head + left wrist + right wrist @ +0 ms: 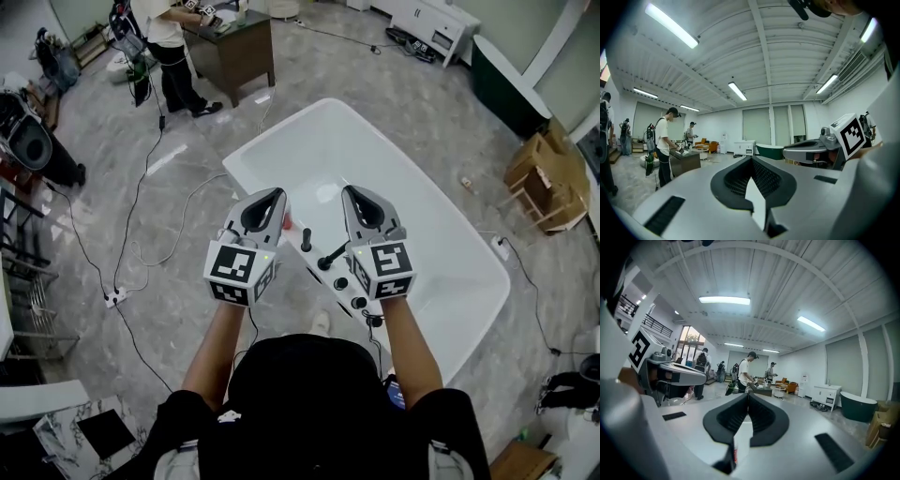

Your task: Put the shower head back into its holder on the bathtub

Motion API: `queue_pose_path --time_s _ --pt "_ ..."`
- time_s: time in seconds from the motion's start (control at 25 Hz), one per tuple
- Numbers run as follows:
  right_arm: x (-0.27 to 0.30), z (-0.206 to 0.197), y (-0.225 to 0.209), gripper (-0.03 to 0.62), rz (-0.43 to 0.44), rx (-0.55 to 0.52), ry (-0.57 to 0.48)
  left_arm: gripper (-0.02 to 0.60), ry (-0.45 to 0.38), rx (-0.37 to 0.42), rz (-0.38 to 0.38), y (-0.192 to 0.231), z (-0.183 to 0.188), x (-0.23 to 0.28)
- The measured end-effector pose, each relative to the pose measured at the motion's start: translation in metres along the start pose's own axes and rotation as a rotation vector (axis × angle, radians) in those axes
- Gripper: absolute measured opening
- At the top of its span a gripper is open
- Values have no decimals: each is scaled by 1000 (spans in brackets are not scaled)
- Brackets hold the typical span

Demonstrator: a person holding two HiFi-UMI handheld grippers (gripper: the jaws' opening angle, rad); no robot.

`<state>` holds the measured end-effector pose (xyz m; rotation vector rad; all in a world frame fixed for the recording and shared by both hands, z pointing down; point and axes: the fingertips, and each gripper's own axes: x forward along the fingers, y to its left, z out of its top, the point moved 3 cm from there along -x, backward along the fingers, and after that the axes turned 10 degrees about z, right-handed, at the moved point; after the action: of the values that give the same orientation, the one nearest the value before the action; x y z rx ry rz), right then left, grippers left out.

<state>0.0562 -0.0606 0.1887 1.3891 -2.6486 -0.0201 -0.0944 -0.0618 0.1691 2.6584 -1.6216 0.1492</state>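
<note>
The white bathtub (441,234) lies below me in the head view. Several black tap fittings (330,258) stand along its near rim; I cannot tell which one is the shower head or its holder. Both grippers are held up high and side by side over that rim, pointing nearly level. My left gripper (278,194) (752,158) is shut and holds nothing. My right gripper (349,190) (748,393) is also shut, with nothing between its jaws. Each gripper view looks across the room and shows the other gripper beside it, not the tub.
Cables (141,187) and a power strip (114,297) run over the marble floor left of the tub. A person (169,47) stands at a brown desk (239,47) at the back. A dark green tub (506,84) and a wooden piece (548,183) are at the right.
</note>
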Motion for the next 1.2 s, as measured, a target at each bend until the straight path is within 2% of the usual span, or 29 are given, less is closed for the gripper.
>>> queue_pose_path --time_s 0.24,1.2 --pt "-5 20 3 23 -10 -10 -31 14 -24 0 4 1 14 -4" --pt "-3 15 13 23 15 -11 -46 14 -27 -10 22 -10 3 -8"
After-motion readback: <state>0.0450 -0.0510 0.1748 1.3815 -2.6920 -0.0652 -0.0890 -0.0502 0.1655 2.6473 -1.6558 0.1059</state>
